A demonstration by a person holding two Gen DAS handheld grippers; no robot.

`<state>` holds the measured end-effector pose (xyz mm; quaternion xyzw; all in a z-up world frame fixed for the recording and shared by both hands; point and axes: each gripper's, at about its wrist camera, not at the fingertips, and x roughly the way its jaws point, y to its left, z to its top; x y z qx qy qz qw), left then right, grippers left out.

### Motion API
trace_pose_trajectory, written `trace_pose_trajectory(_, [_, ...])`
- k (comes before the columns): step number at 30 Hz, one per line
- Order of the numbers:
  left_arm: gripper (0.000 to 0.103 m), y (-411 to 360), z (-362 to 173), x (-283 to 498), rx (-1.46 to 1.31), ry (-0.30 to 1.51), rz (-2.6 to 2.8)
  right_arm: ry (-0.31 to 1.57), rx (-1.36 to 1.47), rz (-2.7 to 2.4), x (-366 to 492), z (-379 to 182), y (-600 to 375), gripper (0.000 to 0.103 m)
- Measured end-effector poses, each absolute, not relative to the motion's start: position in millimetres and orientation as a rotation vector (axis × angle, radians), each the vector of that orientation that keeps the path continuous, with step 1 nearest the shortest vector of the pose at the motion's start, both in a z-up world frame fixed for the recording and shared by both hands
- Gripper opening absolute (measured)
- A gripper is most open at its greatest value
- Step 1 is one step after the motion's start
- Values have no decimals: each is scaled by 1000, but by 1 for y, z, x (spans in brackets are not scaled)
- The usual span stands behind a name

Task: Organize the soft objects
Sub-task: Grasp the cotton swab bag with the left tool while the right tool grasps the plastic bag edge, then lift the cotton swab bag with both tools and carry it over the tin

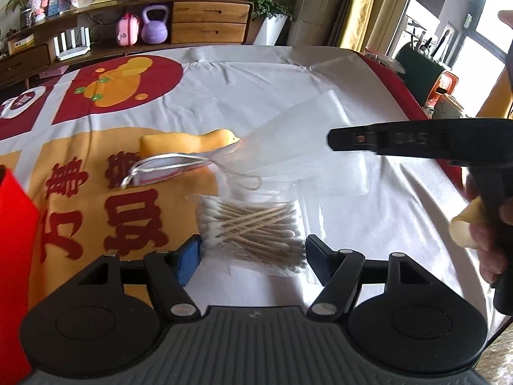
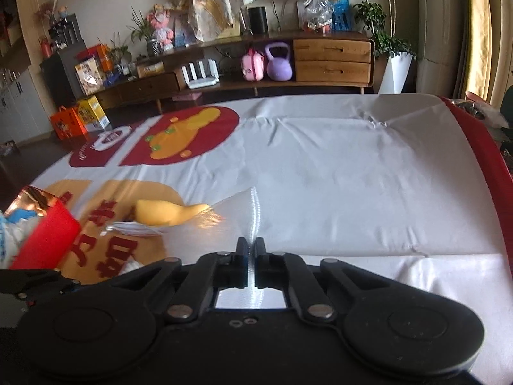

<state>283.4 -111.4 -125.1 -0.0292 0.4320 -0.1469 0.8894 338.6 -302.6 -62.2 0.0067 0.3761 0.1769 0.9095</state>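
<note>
In the left wrist view, the left tool [image 1: 253, 253] sits low over the table [image 1: 288, 80], its two fingers spread wide. Between them lies a clear packet of cotton swabs [image 1: 253, 227] on the printed cloth, near the table's near edge; whether the fingers touch it I cannot tell. The swabs lie in a loose bundle, most with their long axis running left to right, a few crossing at a slant. Beyond the packet, toward the middle of the table, a yellow soft duck toy [image 1: 189, 142] lies with its head pointing right and its body stretching left. Just in front of it lies a silver drawstring pouch [image 1: 163, 168], its cord trailing down to the left. A clear zip bag [image 1: 307, 134] spreads from the duck's head out to the right, where the right tool [image 1: 333, 139] comes in from the right side at its edge. A red box [image 1: 14, 256] stands at the left edge.

In the right wrist view, the right tool [image 2: 251, 247] has its fingers pressed together on the ribbed zip strip of the clear zip bag [image 2: 237, 215]; the strip runs straight away from the camera. The bag fans leftward toward the duck toy [image 2: 166, 213], whose head points right. The pouch [image 2: 134, 227] lies just before it, and the red box [image 2: 48, 237] stands at the left.
</note>
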Motion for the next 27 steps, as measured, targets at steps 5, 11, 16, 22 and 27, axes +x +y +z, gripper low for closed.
trace_pose_trajectory(5, [70,-101,-114,268,-67,899,-286,733,-5,382,313,-43,-299,2])
trace_pose_trajectory(11, [70,-86,-96,244,-74,880,-260,699,17,421,292,-18,-293,2])
trace_pose_trajectory(16, [70,-69,-75,223,-81,851,-239,668,16,443,270,0,-286,2])
trace_pose_trajectory(22, [70,-45,-52,200,-104,823,-205,638,20,473,247,23,-277,2])
trace_pose_trajectory(27, [70,-23,-37,182,-118,800,-183,614,18,497,228,39,-267,2])
